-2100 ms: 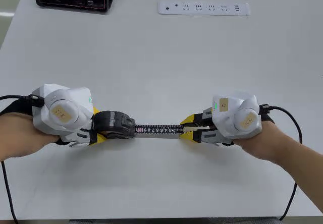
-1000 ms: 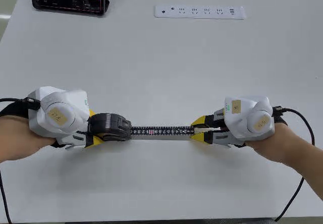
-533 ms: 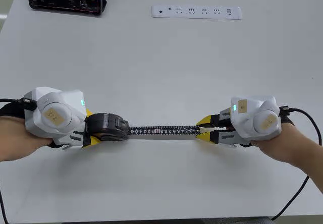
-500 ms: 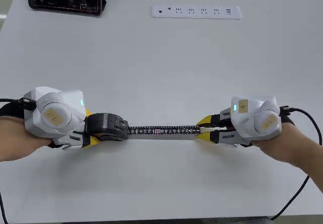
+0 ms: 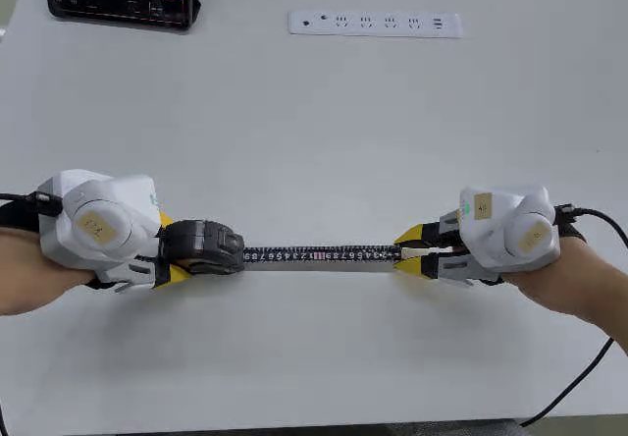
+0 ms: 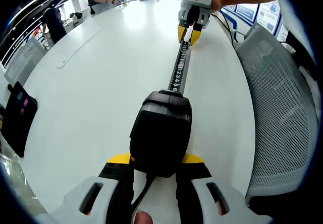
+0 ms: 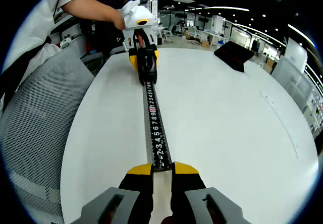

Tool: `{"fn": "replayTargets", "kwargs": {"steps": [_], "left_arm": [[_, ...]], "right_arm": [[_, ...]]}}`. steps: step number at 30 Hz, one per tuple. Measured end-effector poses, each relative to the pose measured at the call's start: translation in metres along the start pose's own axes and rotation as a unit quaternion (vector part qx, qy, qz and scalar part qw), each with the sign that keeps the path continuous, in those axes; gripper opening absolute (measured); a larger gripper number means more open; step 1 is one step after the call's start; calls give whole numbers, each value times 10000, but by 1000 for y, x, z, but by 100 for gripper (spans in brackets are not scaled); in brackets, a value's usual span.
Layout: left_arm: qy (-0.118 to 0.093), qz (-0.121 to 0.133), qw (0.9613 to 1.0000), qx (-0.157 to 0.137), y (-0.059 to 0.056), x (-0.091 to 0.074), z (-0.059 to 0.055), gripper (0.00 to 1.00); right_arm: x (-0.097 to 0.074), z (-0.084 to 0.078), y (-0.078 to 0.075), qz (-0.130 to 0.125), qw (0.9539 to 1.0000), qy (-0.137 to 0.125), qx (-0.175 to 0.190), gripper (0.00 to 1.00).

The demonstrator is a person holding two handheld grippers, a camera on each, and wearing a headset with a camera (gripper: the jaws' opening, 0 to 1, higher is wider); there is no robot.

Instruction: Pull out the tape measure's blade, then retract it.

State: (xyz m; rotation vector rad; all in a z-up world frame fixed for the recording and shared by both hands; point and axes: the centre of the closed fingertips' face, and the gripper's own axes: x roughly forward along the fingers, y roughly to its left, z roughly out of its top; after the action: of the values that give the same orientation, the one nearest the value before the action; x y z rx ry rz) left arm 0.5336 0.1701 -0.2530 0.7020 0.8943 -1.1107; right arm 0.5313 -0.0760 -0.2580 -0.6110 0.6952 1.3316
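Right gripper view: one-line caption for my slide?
The right gripper pinches the tip of the blade, stretched across the white table from the tape measure case clamped by the left gripper.

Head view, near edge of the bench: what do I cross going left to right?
In order: left tongs → tape measure case → blade → right tongs.
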Motion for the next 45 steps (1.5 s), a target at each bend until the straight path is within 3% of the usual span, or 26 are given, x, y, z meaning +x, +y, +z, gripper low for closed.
{"fn": "replayTargets", "kwargs": {"steps": [31, 45], "left_arm": [[25, 16, 10000, 21, 0, 1, 0, 27], [-32, 74, 10000, -34, 0, 1, 2, 27]], "right_arm": [[-28, -36, -5, -38, 9993, 370, 76, 8], [-26, -39, -1, -8, 9988, 473, 113, 9]]}}
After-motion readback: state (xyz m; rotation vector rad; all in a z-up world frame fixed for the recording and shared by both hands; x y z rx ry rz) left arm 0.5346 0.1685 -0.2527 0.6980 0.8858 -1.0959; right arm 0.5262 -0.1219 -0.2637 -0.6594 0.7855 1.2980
